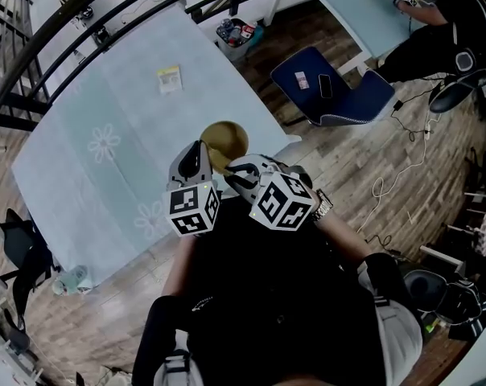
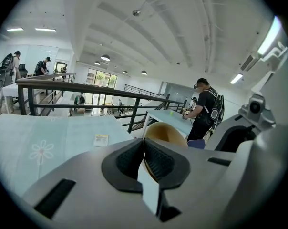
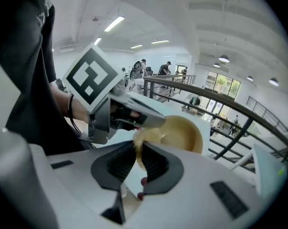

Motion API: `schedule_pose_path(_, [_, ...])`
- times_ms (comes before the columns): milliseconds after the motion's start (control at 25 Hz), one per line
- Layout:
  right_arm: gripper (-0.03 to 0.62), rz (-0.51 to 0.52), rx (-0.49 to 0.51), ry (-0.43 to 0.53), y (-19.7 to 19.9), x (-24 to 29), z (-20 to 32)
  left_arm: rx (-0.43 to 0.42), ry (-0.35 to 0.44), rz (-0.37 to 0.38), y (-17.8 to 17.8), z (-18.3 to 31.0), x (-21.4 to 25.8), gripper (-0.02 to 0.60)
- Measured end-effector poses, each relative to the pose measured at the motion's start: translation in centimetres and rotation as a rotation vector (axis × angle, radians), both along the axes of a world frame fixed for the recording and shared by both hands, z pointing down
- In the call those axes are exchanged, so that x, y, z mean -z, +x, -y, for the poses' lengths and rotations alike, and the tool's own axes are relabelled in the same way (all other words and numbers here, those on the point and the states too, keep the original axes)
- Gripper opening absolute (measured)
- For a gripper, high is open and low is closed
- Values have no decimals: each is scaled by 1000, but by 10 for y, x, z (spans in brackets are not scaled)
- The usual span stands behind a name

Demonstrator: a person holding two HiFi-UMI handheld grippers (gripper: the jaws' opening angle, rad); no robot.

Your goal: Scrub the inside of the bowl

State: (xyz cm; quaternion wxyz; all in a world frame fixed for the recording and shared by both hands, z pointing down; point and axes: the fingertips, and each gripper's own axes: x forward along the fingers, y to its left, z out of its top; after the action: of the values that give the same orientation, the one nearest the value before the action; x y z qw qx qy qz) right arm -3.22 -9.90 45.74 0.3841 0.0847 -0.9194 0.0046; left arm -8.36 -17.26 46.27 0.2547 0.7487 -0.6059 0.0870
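Note:
A tan bowl (image 1: 224,140) is held up over the near edge of the table, tilted. My left gripper (image 1: 204,154) is shut on its rim; in the left gripper view the bowl (image 2: 166,131) rises just past the closed jaws of that gripper (image 2: 144,150). My right gripper (image 1: 232,170) is shut on a tan fibrous scrub pad (image 3: 139,142), which sticks out between its jaws (image 3: 138,154) at the bowl's (image 3: 183,132) near rim. The left gripper (image 3: 121,112) shows beside the pad there. Whether the pad touches the bowl's inside I cannot tell.
The table (image 1: 106,111) wears a pale blue cloth with daisy prints and a small yellow card (image 1: 170,79). A black railing (image 1: 106,22) runs behind it. A blue chair (image 1: 333,87), a bin (image 1: 238,35), floor cables (image 1: 404,163) and a seated person (image 1: 448,22) lie to the right.

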Motion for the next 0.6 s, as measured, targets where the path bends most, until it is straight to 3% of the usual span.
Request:
schedule_pose_path(160, [46,37,4,-90,10,-3,-2,-10,-19,4,3,-1,-12,23])
schedule_pose_path(320, [46,35,-26,-98,27,-11,4,5,-74,-22,0,2,-42,23])
schedule_pose_path(480, [46,104,-173,-112,38,-11,16,57,-153,-24,-12,7,-83,23])
schedule_pose_path(600, [46,184,-353,-44,48,-2,38,111,-224,-72,-19,14,-118,23])
